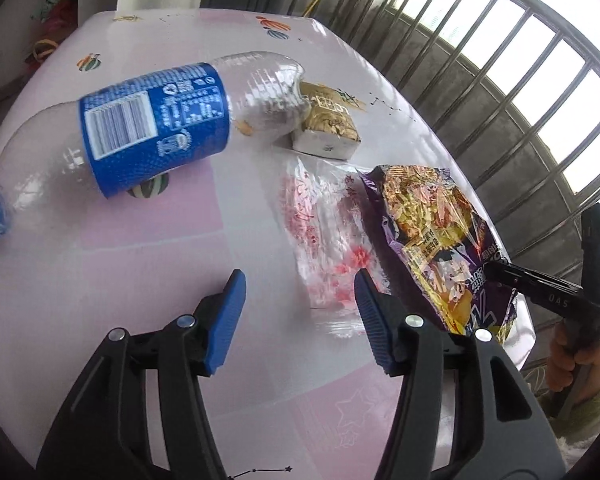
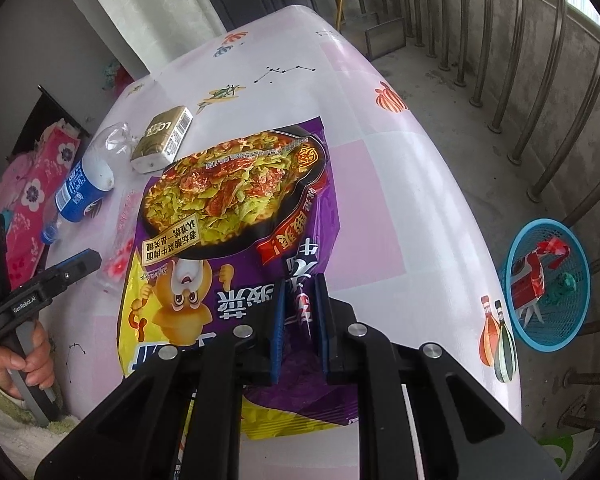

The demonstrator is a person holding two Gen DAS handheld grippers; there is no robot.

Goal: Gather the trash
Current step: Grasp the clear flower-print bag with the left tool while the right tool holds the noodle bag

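Pink counter (image 2: 380, 184) carrying purple noodle wrapper (image 2: 236, 200), clear plastic bottle (image 1: 152, 128) on its side, gold tissue pack (image 1: 328, 128). Right tool (image 2: 300, 328) clamped on the wrapper's near edge. Left tool (image 1: 298, 316) spread apart, holding nothing, above the counter.

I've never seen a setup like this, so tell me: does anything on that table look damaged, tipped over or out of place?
Yes. The plastic bottle lies on its side, its clear end dented, against a small tissue pack. A crumpled clear wrapper lies flat beside the purple noodle bag.
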